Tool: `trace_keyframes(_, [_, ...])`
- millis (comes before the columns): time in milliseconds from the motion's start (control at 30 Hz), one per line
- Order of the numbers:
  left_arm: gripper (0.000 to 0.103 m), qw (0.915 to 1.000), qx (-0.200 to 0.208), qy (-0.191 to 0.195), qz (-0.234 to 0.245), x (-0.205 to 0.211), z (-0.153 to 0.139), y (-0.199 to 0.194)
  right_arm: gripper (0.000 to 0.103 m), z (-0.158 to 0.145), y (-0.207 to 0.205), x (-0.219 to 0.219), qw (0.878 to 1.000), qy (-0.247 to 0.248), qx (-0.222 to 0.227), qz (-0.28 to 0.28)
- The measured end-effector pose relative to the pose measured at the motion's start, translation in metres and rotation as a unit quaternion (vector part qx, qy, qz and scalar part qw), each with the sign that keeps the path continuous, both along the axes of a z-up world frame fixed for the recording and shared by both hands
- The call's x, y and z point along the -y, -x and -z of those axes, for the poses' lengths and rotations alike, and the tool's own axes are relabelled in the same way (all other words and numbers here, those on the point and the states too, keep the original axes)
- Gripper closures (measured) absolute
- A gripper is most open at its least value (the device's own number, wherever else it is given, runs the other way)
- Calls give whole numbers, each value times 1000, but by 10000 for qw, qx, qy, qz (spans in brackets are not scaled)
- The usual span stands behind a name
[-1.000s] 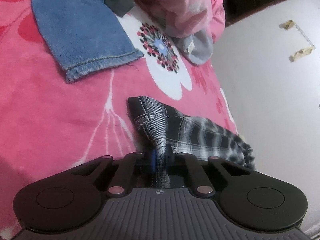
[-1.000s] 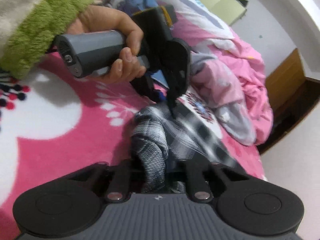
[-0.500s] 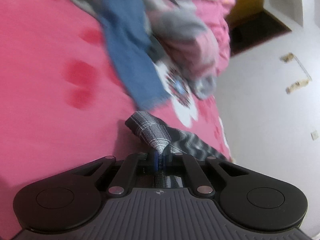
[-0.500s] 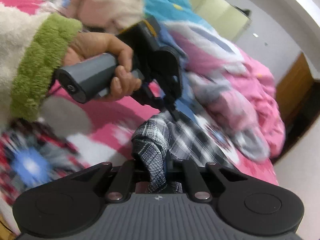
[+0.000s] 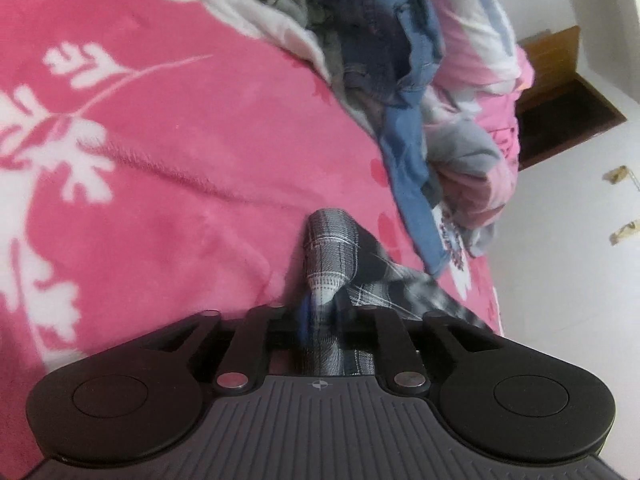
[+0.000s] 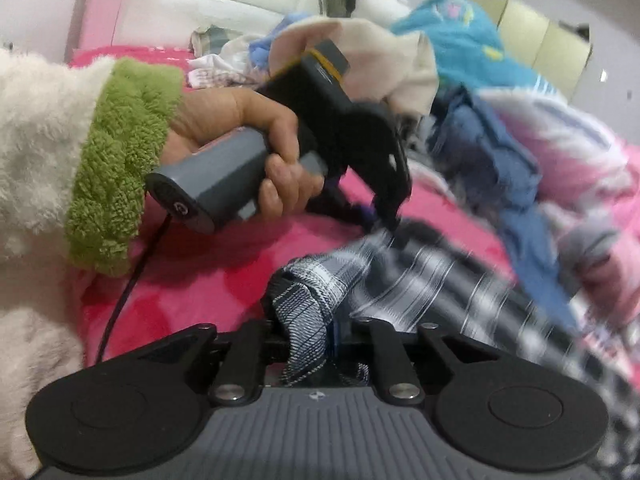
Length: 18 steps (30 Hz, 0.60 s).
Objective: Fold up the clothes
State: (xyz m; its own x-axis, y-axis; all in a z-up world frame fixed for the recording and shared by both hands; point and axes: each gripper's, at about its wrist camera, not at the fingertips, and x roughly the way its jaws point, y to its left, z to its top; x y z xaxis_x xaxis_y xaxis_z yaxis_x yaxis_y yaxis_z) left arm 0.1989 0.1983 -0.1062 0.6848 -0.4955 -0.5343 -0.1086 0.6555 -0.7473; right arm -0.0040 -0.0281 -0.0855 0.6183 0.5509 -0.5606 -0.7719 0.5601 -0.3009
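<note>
A black-and-white plaid garment [image 5: 332, 256] is pinched at one corner by my left gripper [image 5: 322, 312], which is shut on it. Its cloth trails off to the right over the pink flowered blanket [image 5: 168, 152]. In the right wrist view my right gripper [image 6: 310, 330] is shut on another bunched corner of the same plaid garment [image 6: 420, 280]. There the left gripper [image 6: 386, 216] shows from the side, held by a hand [image 6: 256, 132] in a cream and green fleece sleeve, gripping the far corner. The cloth between the two is blurred.
A heap of loose clothes lies beyond: blue jeans [image 5: 404, 136], grey and pink pieces [image 5: 468, 160], a turquoise item [image 6: 460, 48], a cream one [image 6: 384, 56]. The bed edge and a white wall [image 5: 560, 264] are to the right, a wooden cabinet [image 5: 556, 92] farther back.
Both grippers have swung up the bed toward the clothes heap, carrying the plaid garment with them. Both grips have held.
</note>
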Motion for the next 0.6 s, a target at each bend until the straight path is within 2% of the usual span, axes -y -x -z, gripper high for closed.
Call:
trace_keyframes(33, [68, 9999, 93, -75, -27, 1, -4, 4, 60, -3, 4, 7, 9999, -107, -21, -44])
trace_keyframes(67, [63, 9995, 208, -196, -101, 2, -10, 11, 52, -7, 10, 16, 9998, -217, -7, -51])
trace_keyframes(100, [61, 9987, 334, -340, -193, 3, -16, 19, 47, -11, 16, 27, 9995, -313, 23, -40])
trace_keyframes(200, [48, 9957, 686, -561, -274, 8, -30, 42, 47, -27, 22, 63, 9979, -624, -165, 102])
trace_keyframes(233, [43, 9956, 722, -552, -216, 10, -31, 48, 47, -35, 20, 75, 9961, -811, -315, 169])
trace_keyframes(267, [43, 9961, 694, -525, -118, 14, -29, 53, 47, -43, 13, 85, 9935, -1005, -479, 245])
trace_keyframes(367, [43, 9964, 509, -676, 61, 27, -16, 62, 47, -70, -36, 103, 9799, -1615, -1046, 519])
trace_keyframes(500, [43, 9885, 922, -1189, 124, 40, -15, 76, 47, -104, -102, 122, 9511, -2354, -1803, 871])
trace_keyframes(600, [45, 9825, 1208, -1391, 278, 41, -11, 83, 47, -105, -159, 94, 9384, -2333, -2369, 944])
